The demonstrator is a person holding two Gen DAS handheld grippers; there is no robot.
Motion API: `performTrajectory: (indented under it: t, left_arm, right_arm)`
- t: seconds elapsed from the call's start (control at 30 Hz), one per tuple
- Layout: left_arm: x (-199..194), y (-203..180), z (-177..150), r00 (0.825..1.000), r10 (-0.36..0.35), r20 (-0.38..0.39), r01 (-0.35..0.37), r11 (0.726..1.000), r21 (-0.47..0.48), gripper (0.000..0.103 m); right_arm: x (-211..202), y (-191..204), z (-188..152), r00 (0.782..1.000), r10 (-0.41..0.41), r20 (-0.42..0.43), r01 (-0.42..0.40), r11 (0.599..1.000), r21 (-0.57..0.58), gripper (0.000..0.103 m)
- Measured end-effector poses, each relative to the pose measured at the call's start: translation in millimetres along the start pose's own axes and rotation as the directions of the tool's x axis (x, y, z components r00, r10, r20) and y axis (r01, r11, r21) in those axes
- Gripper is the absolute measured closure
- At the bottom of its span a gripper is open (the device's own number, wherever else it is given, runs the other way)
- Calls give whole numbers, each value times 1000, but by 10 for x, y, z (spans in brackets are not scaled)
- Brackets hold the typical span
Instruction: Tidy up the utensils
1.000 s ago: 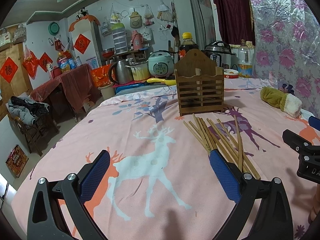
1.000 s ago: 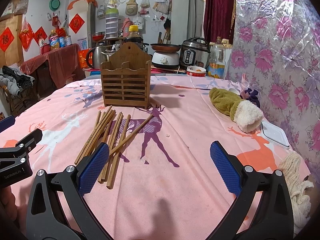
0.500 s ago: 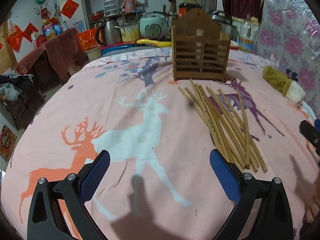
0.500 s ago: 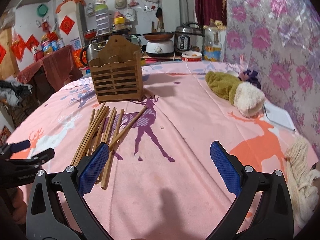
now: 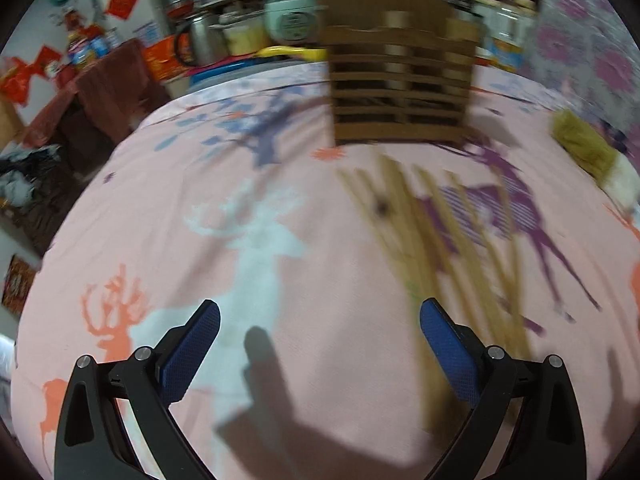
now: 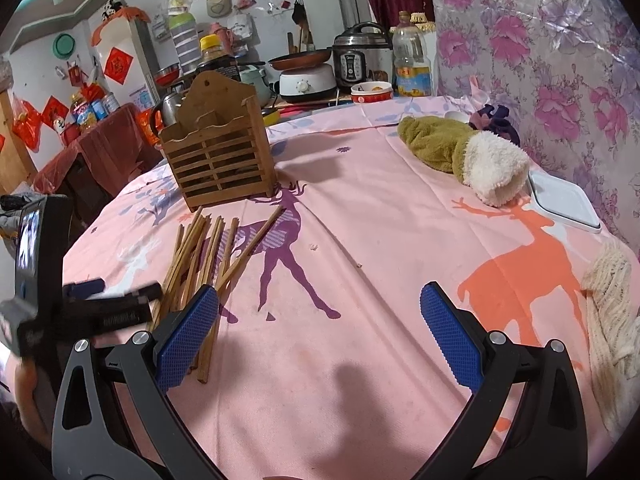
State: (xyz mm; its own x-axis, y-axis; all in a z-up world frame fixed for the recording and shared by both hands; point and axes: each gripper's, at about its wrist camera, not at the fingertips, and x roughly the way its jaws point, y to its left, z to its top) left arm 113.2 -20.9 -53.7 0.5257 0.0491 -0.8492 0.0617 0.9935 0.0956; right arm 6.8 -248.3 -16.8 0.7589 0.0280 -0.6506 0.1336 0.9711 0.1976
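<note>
Several wooden chopsticks (image 6: 208,252) lie in a loose pile on the pink deer-print cloth, in front of a slatted wooden utensil holder (image 6: 218,164). In the blurred left wrist view the chopsticks (image 5: 436,240) lie just ahead of the right finger and the holder (image 5: 400,76) stands behind them. My left gripper (image 5: 320,344) is open and empty, low over the cloth. It also shows in the right wrist view (image 6: 108,300) at the near end of the pile. My right gripper (image 6: 320,328) is open and empty, to the right of the pile.
A green and white plush slipper (image 6: 464,152) and a white lid (image 6: 560,200) lie at the right of the table. A cream knitted cloth (image 6: 612,312) lies at the near right edge. Cookers, bottles and a kettle crowd the counter behind.
My left gripper has moved forward and down toward the chopsticks, so the pile and holder look larger and blurred. My right gripper has tilted and shifted slightly; both stay open.
</note>
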Motion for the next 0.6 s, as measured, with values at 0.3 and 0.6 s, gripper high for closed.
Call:
performTrajectory:
  t: [0.3,0.6]
  left_arm:
    - [-50,540,28,988,-154,10,152,961,-230,6]
    - [178,-193,243,990,-133,-40,131,991,-31,6]
  right_arm:
    - [-1,12,-1,1000,3,-6,-3,1000,-1,6]
    - [32,-14,4,1000,13,-23,-13,1000,11,6]
